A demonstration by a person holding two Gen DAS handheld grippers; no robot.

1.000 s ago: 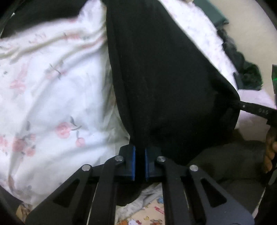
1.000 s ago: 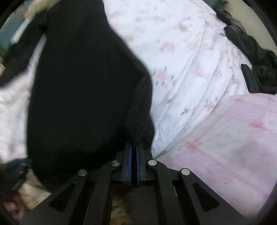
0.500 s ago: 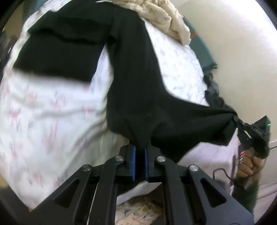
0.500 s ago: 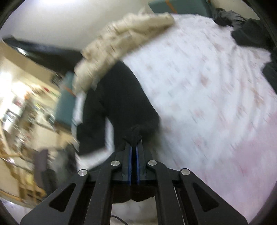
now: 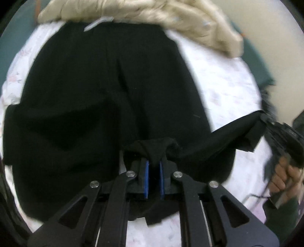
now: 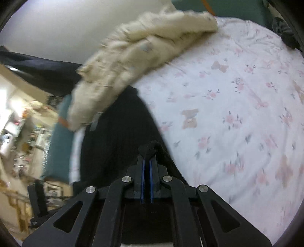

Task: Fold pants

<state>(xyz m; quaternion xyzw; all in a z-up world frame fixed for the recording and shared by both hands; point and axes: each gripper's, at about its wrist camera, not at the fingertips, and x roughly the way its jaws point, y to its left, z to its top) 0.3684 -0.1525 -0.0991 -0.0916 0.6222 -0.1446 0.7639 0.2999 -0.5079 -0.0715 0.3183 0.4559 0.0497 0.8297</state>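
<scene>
Black pants (image 5: 106, 106) lie spread on a floral bed sheet (image 5: 228, 91), their upper part reaching a cream blanket. My left gripper (image 5: 153, 163) is shut on a bunched fold of the pants' near edge. A strip of the same cloth stretches rightward to my right gripper (image 5: 266, 118), held by a hand (image 5: 283, 176), which pinches its end. In the right wrist view my right gripper (image 6: 147, 161) is shut on a black fold of the pants (image 6: 121, 144), which run off to the left over the sheet (image 6: 237, 114).
A fluffy cream blanket (image 5: 152, 17) is heaped at the far end of the bed, also the blanket (image 6: 133, 62) in the right wrist view. Dark clothes (image 6: 285, 30) lie at the far right corner. A teal bed edge (image 6: 58, 144) and cluttered room lie left.
Both grippers swept the held pant ends across the bed toward the blanket end. The pants now lie doubled over themselves; the right wrist view tipped up from the sheet to the blanket and room.
</scene>
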